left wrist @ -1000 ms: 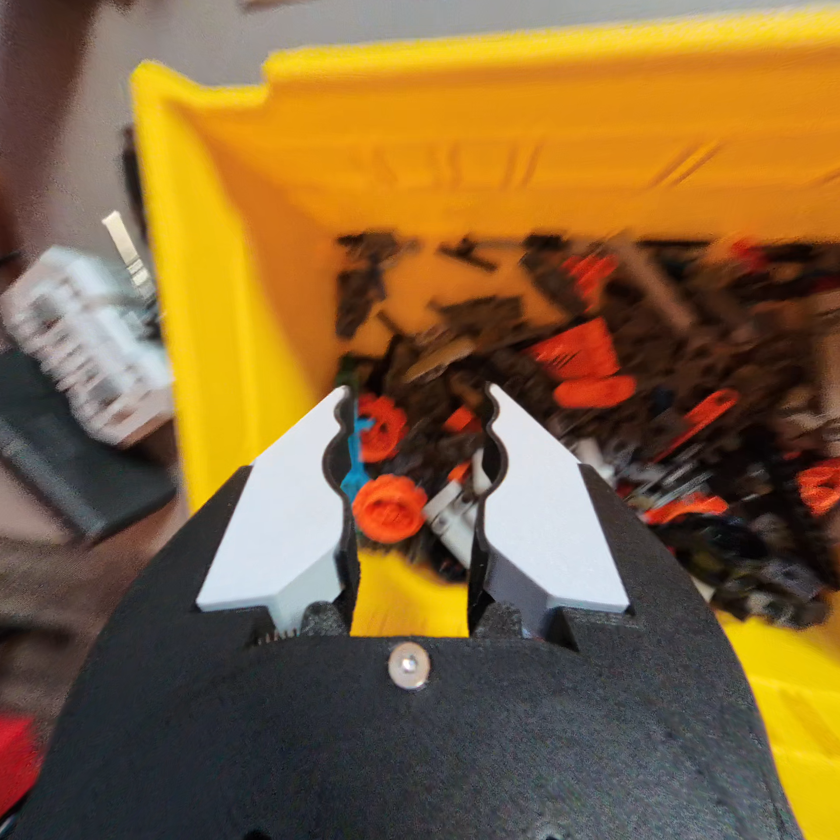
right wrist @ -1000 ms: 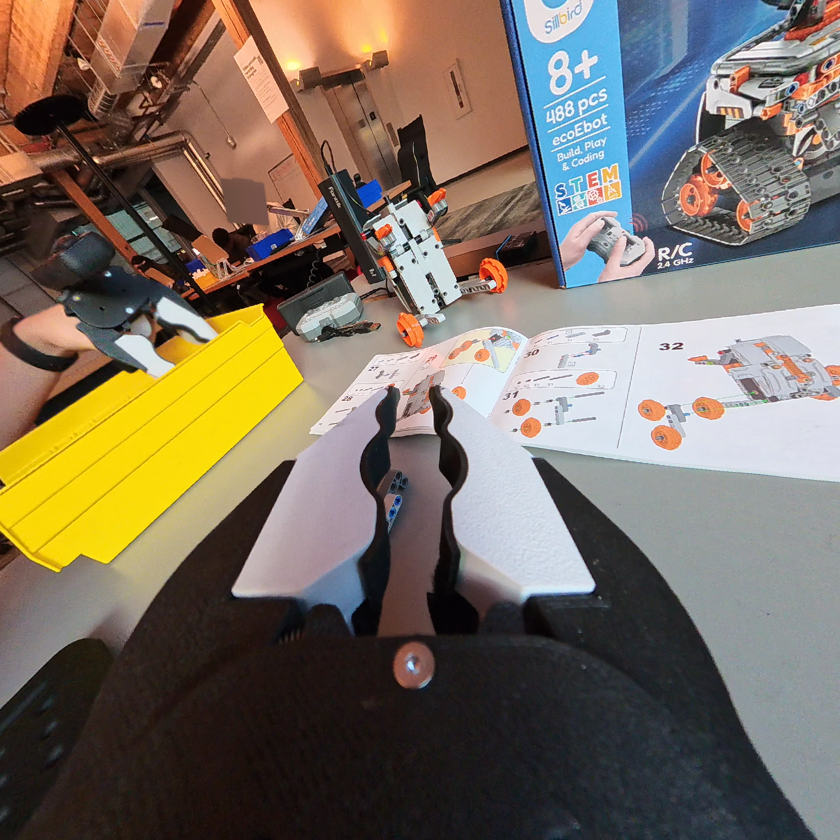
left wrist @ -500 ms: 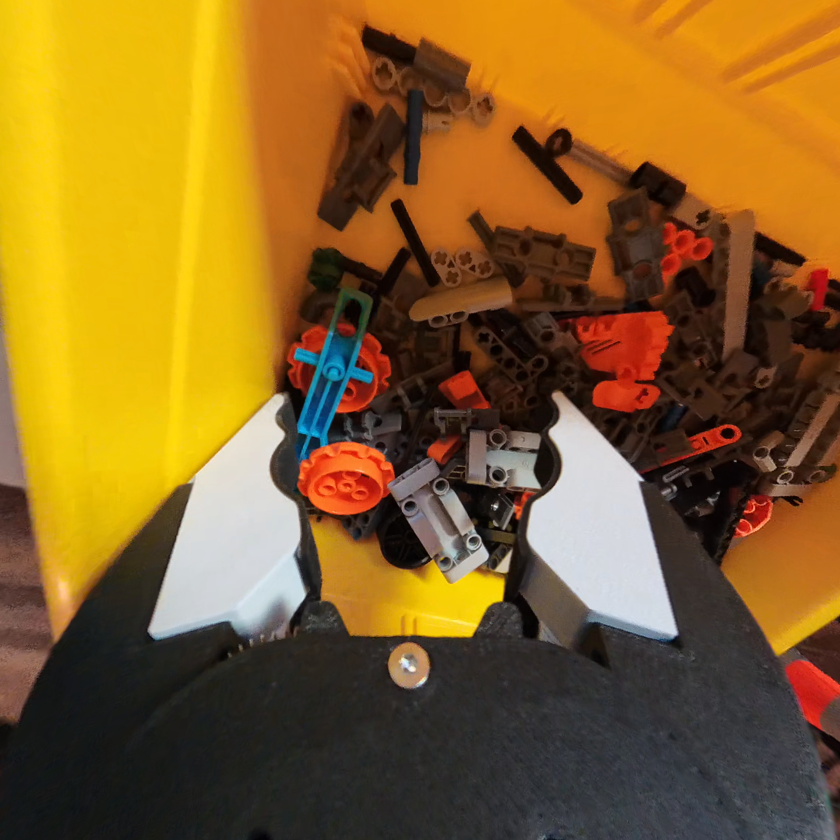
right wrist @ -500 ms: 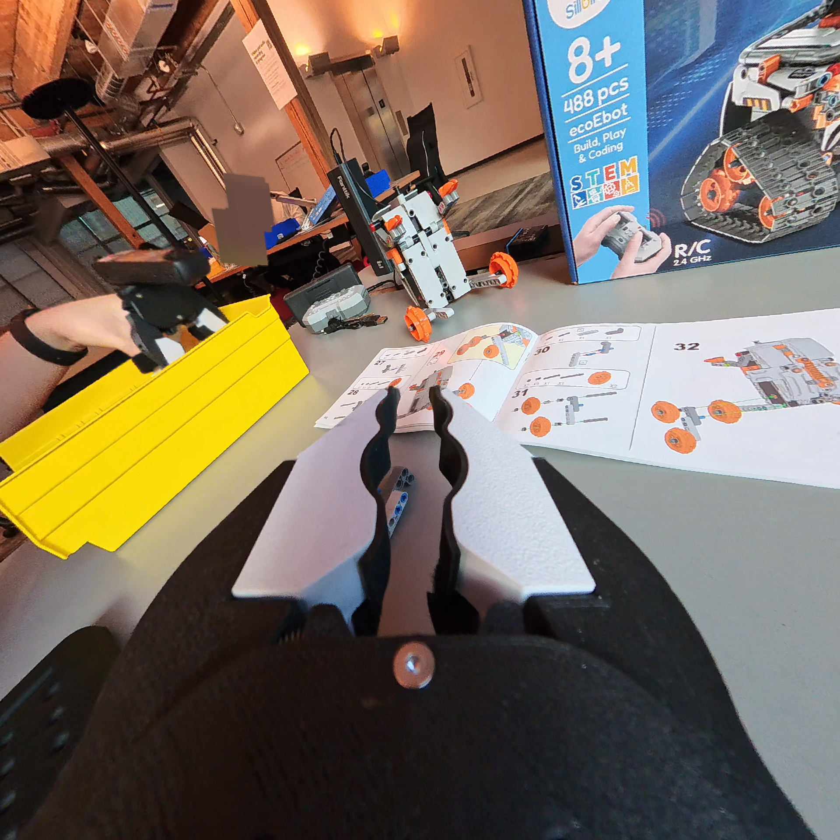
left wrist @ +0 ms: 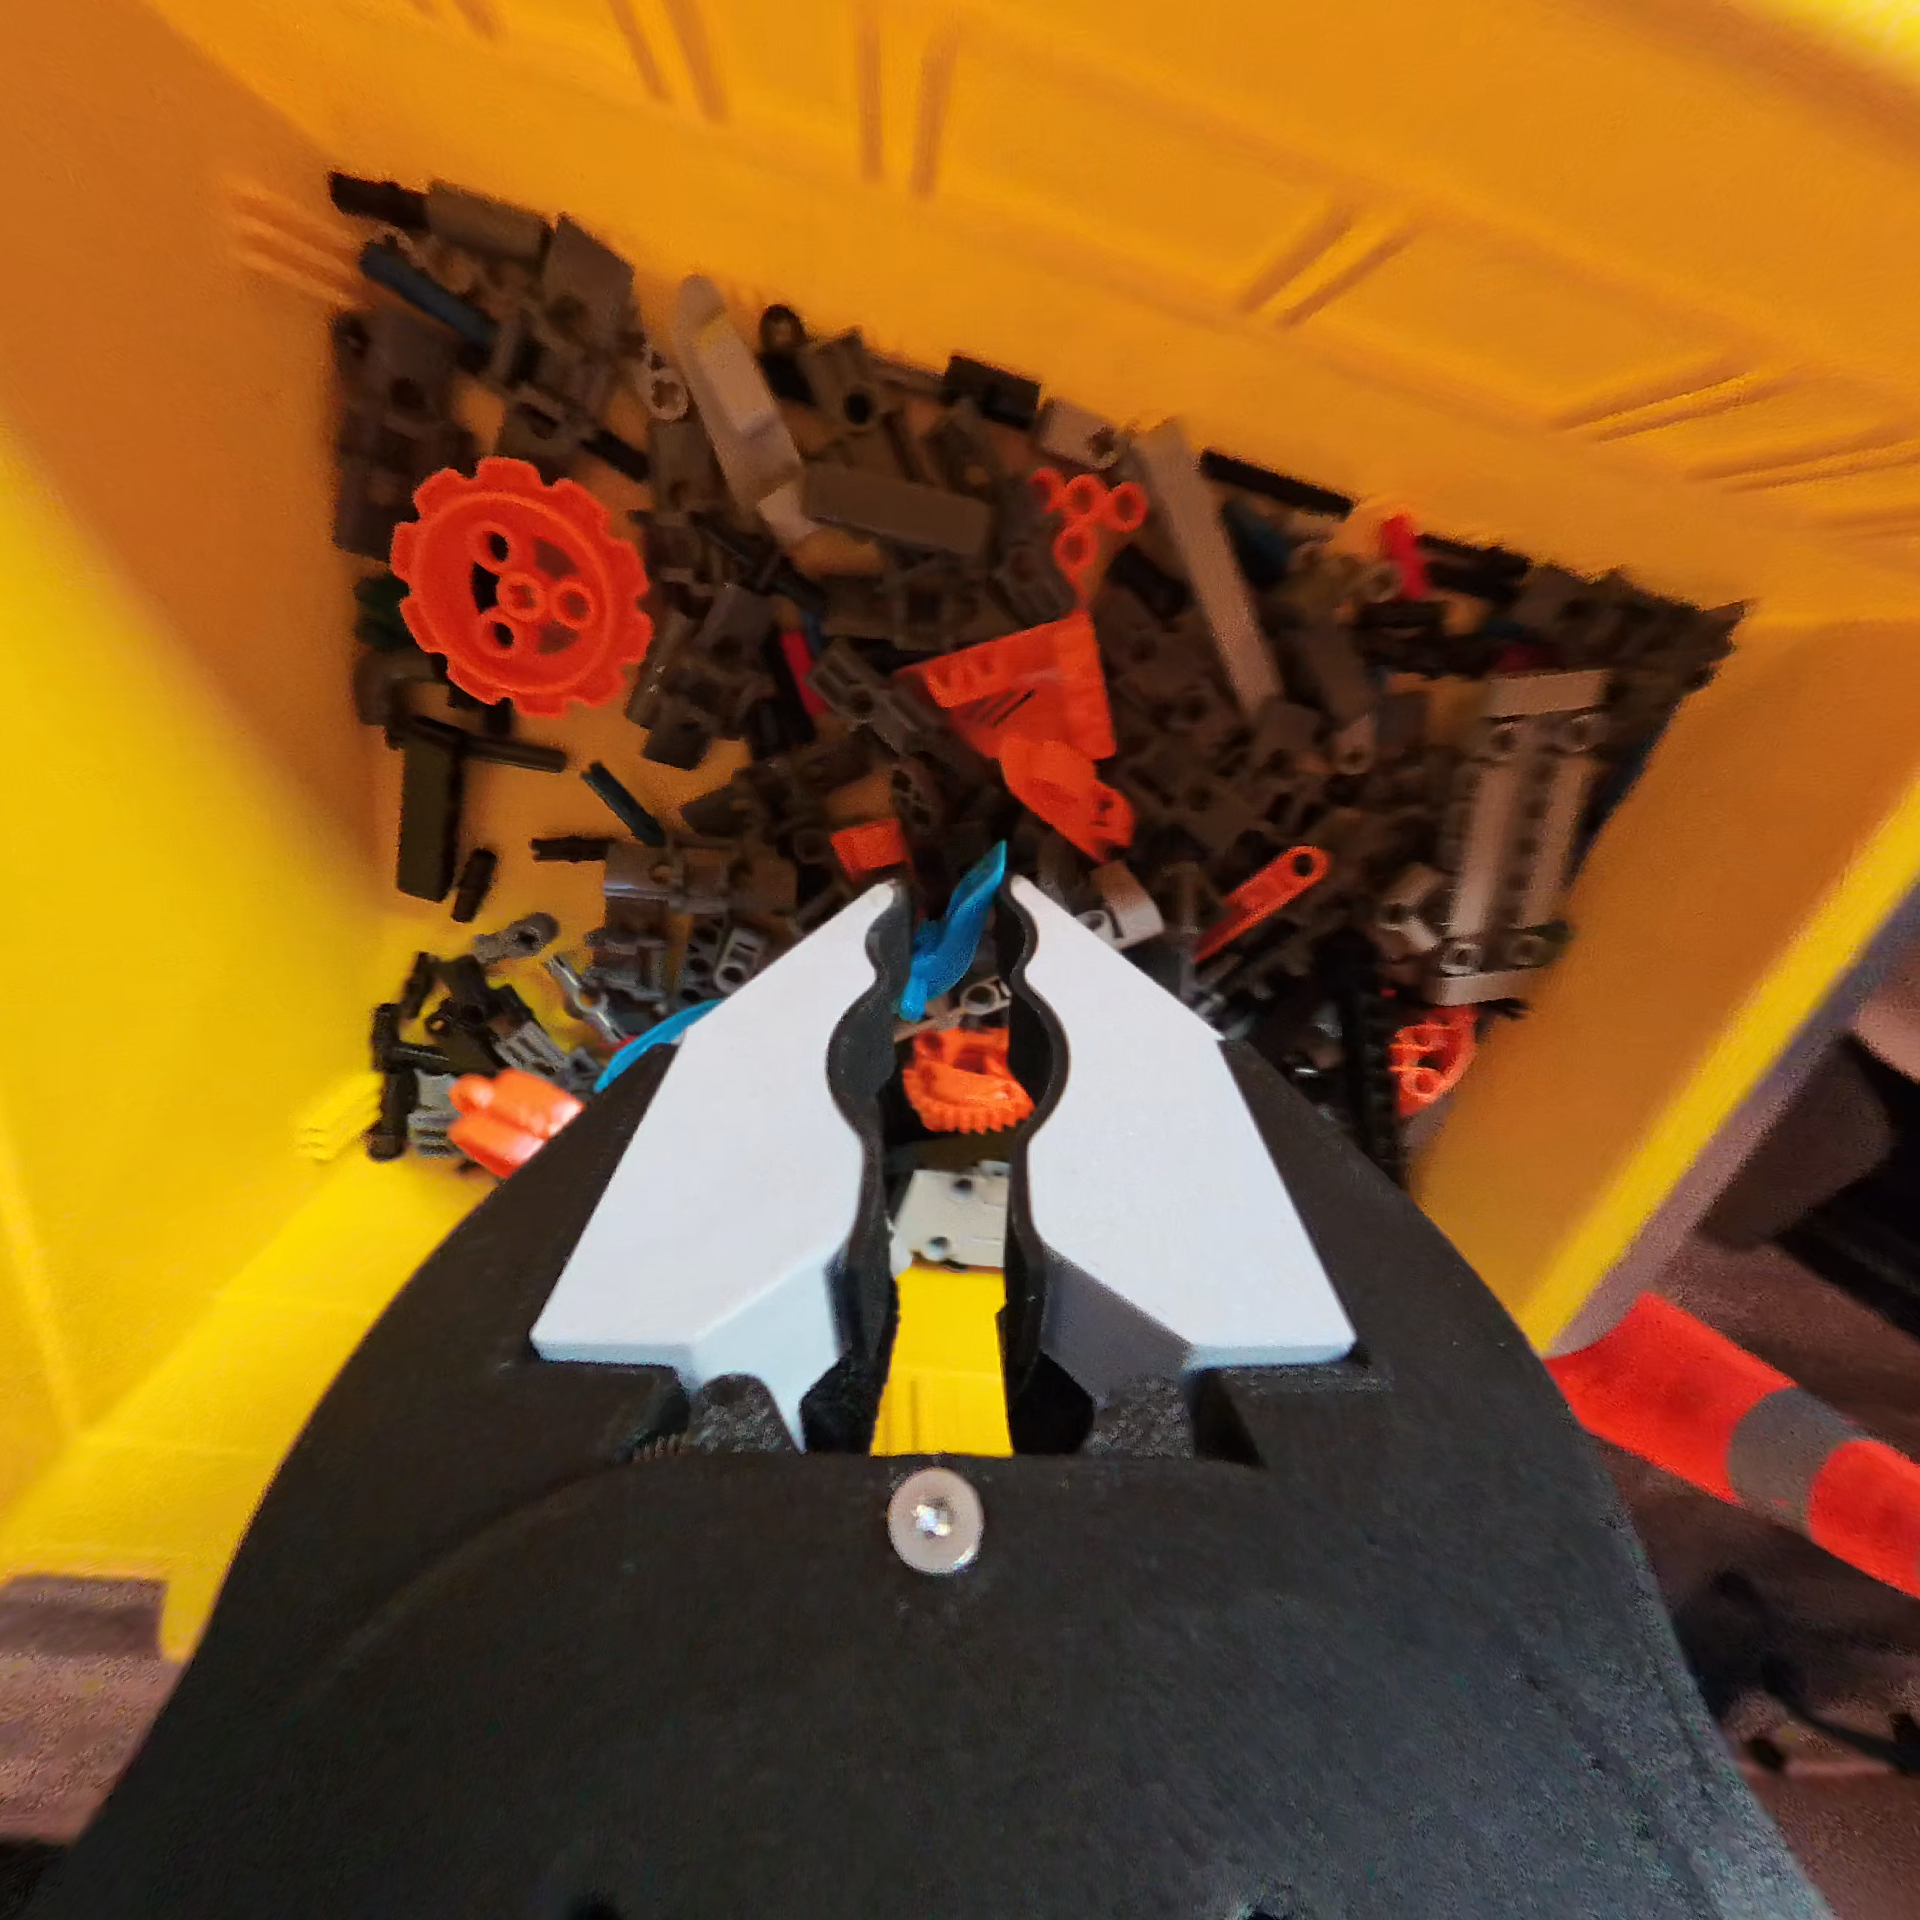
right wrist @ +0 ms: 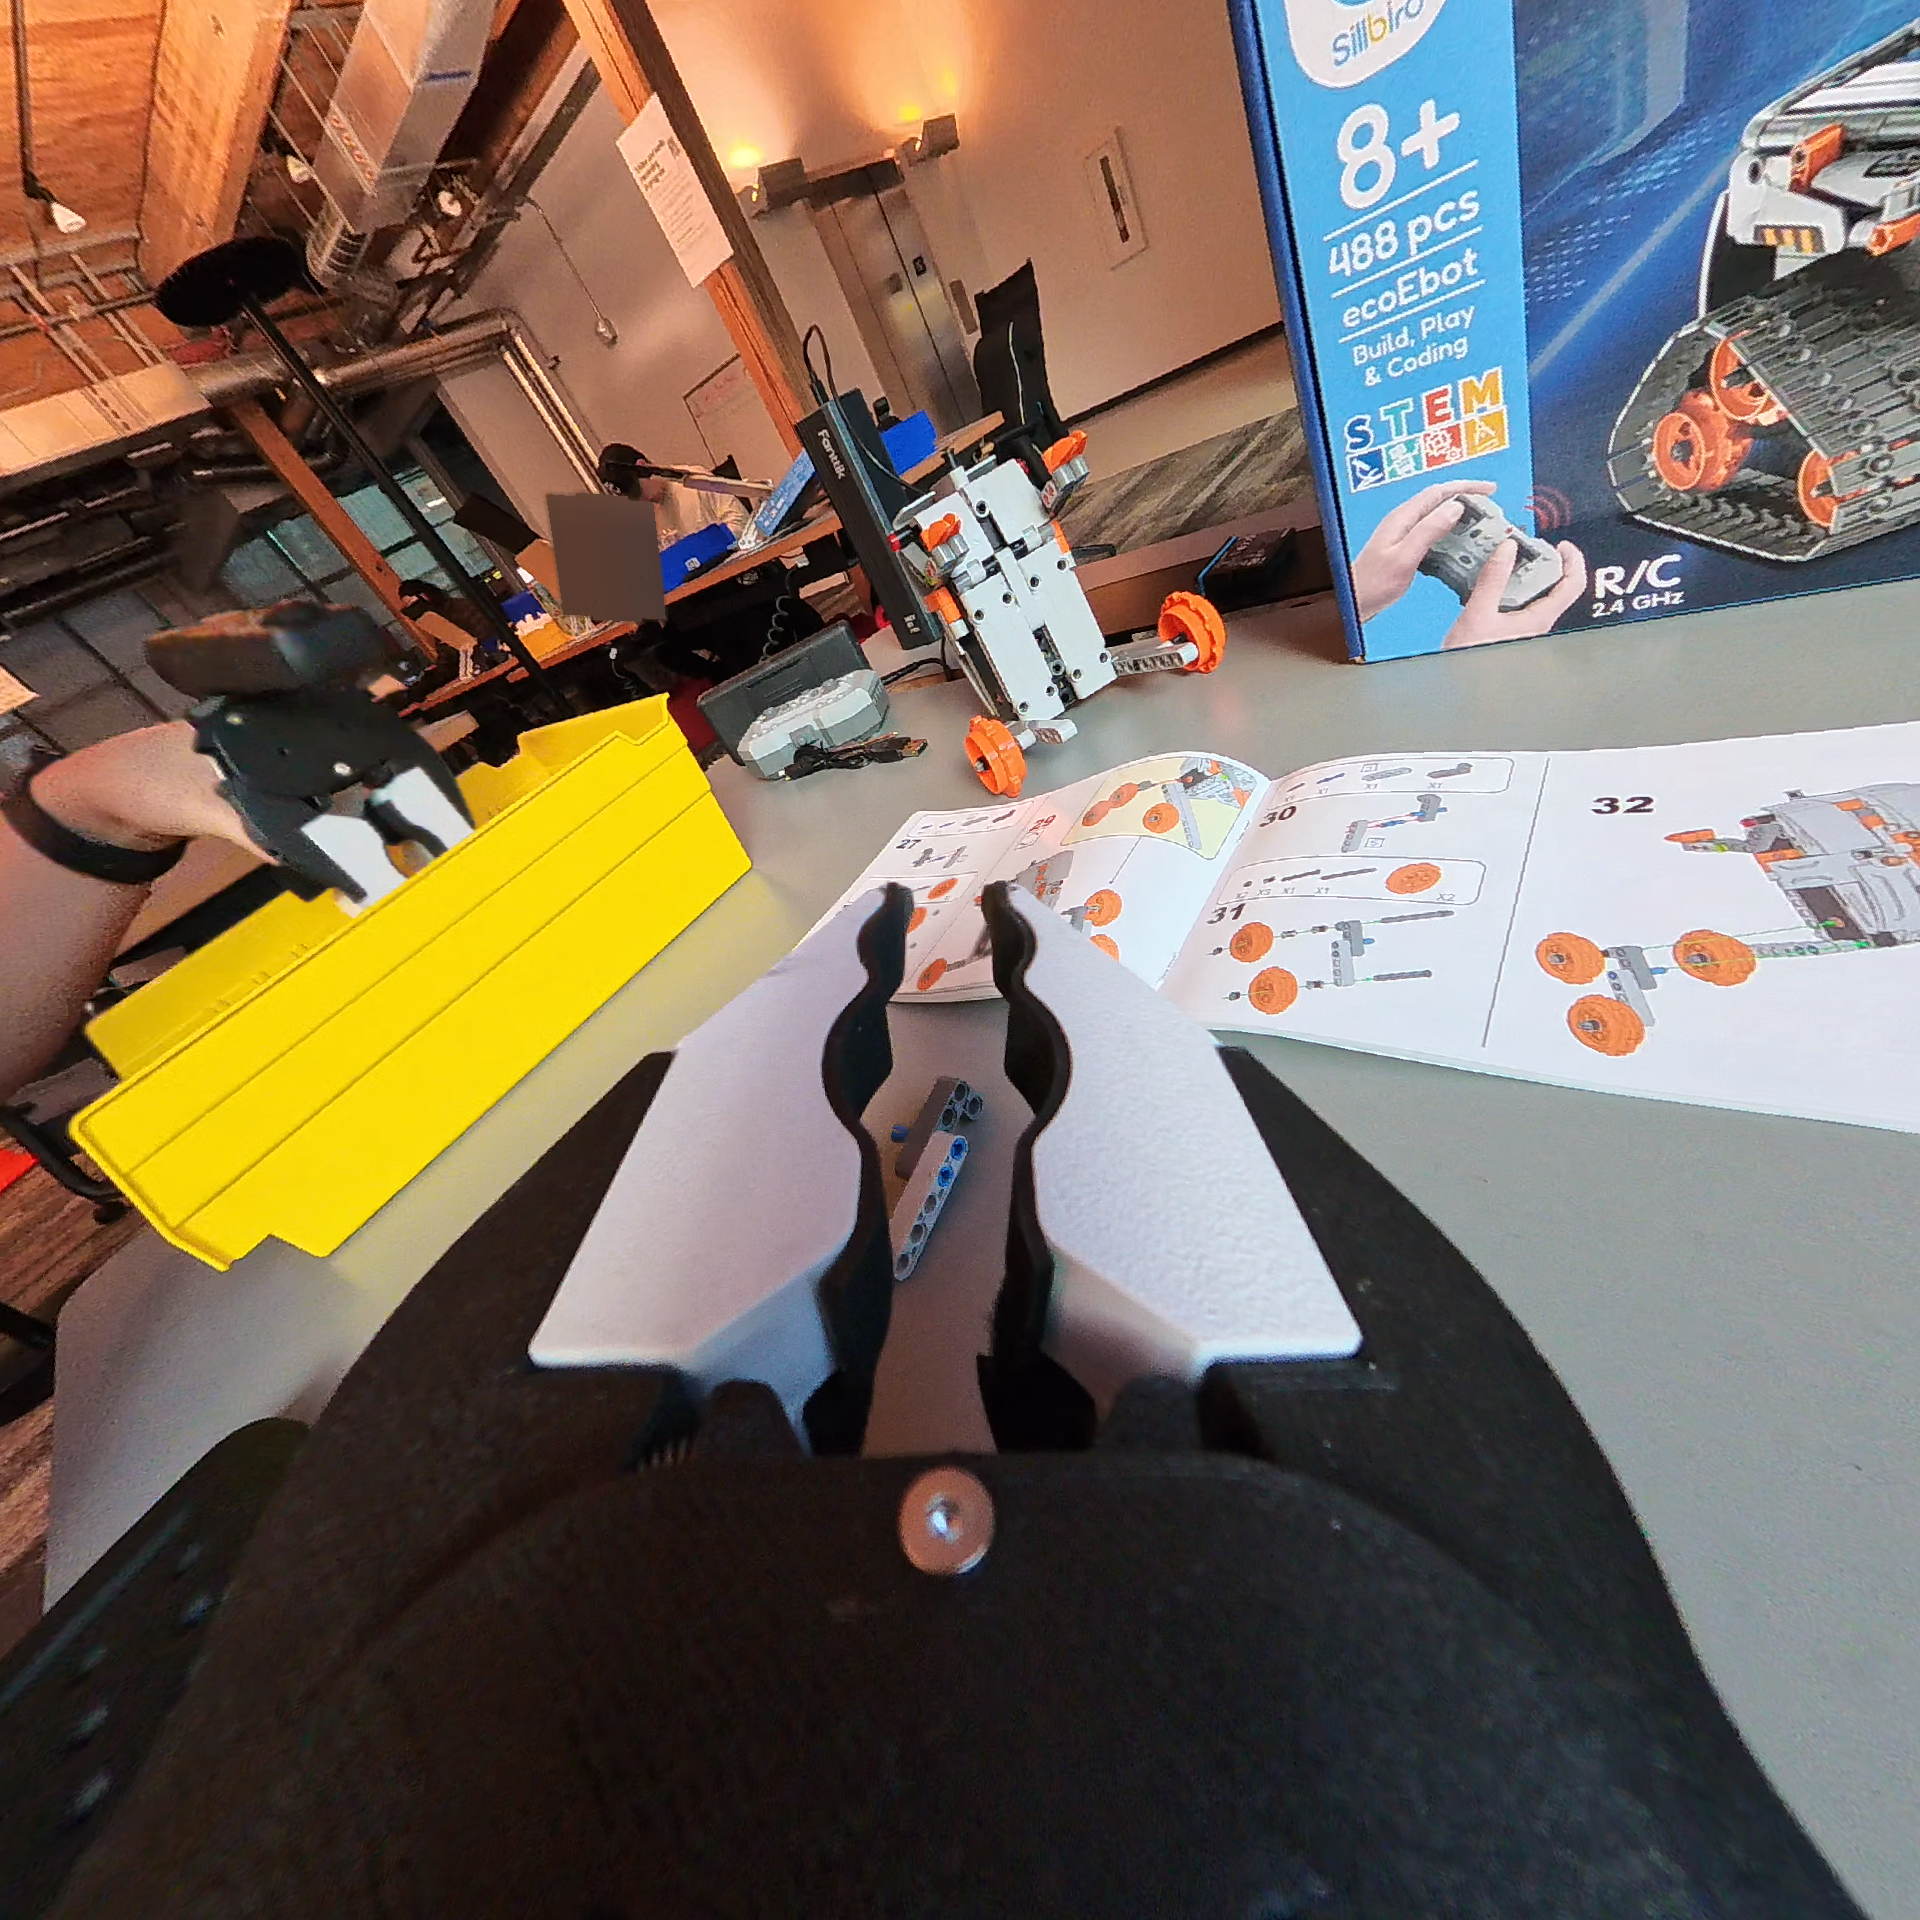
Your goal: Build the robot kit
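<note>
Between the nearly closed fingers of the left gripper (left wrist: 951,899) sits a thin blue plastic cross-shaped piece (left wrist: 954,928), pinched at the tips above the yellow plastic bin (left wrist: 208,727) of mixed dark and orange building parts (left wrist: 935,644). Its thin, blurred edge suggests a shallow grip; tilting could drop it. The right gripper (right wrist: 940,904) hovers narrowly parted, empty, over a grey studded beam (right wrist: 928,1164) on the grey table (right wrist: 1558,1299); beyond lie an open instruction booklet (right wrist: 1455,883) and an open-plan workshop.

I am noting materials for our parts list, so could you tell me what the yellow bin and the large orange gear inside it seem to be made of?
Yellow bin: likely moulded plastic, smooth with a slight sheen; its wall has raised ribs and even colour.
Large orange gear: apparently rigid plastic, matte, with crisp moulded teeth and round holes. Blur hides finer texture.
</note>
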